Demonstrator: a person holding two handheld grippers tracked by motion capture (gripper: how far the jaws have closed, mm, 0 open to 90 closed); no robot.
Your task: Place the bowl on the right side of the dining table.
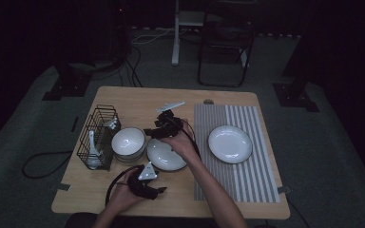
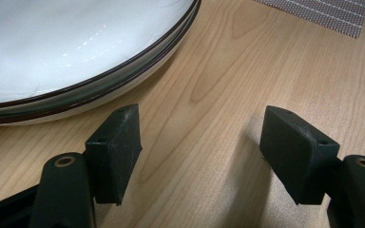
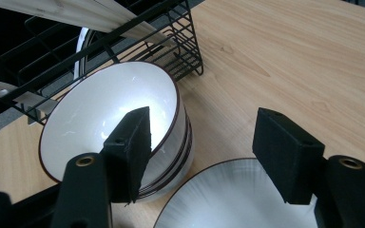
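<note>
Bowl (image 3: 109, 118) partly hidden behind right gripper's (image 3: 202, 156) open jaws.

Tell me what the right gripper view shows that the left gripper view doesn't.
Right gripper view: stacked bowls beside a black wire rack, with the open right gripper above a plate.
Left gripper view: a corner of the striped mat and the open left gripper near stacked plates.
Both: white dishes with dark rims on the wooden table.

dim room: grey carpet floor (image 1: 24, 142), a black folding chair (image 1: 225, 42) at top centre, dark curtains behind, cables at left.
</note>
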